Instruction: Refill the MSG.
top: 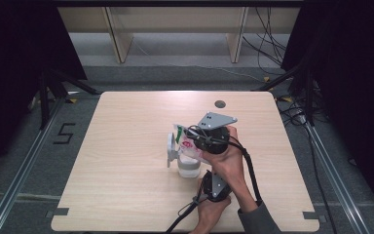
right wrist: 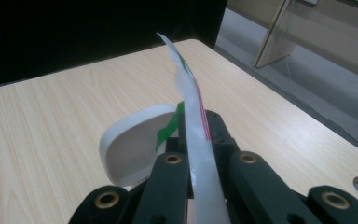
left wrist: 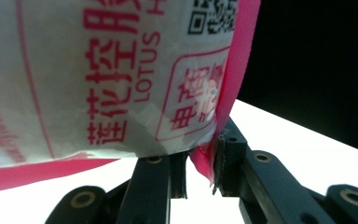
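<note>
A white plastic bag (top: 189,143) with pink and green print hangs tilted over a clear jar (top: 189,168) near the table's middle. The jar's white flip lid (top: 171,149) stands open at its left. My right gripper (top: 193,138), under its grey plate, is shut on the bag's upper edge. In the right gripper view the bag (right wrist: 187,88) runs edge-on between the jaws of that gripper (right wrist: 196,127), with the lid (right wrist: 130,144) behind. My left gripper (top: 206,174) comes from below. Its jaws (left wrist: 200,170) pinch the pink lower corner of the bag (left wrist: 98,70).
The light wooden table (top: 126,122) has a round cable hole (top: 219,104) at its back edge. Black frame legs and cables stand on the floor at both sides, and wooden shelf legs lie beyond the table.
</note>
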A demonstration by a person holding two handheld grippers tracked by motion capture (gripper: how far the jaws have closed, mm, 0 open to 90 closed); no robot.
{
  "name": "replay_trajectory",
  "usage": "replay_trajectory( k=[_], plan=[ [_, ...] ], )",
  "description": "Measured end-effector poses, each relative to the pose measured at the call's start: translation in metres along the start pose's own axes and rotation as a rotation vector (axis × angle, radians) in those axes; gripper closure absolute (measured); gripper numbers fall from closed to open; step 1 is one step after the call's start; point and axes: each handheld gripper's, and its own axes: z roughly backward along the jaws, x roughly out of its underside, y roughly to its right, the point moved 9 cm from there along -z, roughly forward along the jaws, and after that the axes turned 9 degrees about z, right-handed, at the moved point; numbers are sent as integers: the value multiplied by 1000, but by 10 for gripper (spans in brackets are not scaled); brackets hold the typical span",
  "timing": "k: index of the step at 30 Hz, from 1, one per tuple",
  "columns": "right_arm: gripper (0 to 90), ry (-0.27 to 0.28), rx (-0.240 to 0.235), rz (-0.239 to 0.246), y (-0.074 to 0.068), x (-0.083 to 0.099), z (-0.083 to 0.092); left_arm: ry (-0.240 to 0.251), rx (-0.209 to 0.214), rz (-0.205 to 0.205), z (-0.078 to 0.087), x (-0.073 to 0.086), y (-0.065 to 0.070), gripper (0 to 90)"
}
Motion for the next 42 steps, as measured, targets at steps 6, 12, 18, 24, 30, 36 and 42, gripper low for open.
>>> replay_trajectory(
  k=[6, 12, 18, 24, 30, 36, 42],
  plan=[
    [881, -7, -18, -12, -3, 0, 2, 7, -3, 0, -1, -1, 0, 771],
    [880, -4, -8, -5, -1, -1, 3, 14, -4, -2, -1, -3, 1, 770],
    [880, 0, -3, 31, 1, -3, 2, 20, -9, 3, -2, -4, 1, 770],
    [880, -3, -12, 28, -1, -4, -1, 22, -12, 1, -2, -4, 1, 770],
    [880, -5, 1, 28, 1, -3, 1, 21, -11, 0, -2, -4, 1, 770],
    [880, -11, -11, 2, -2, -2, 0, 19, -11, 3, -2, -4, 1, 770],
    [880, -6, -3, 5, -1, -3, 0, 19, -8, 6, -2, -4, 1, 770]
  ],
)
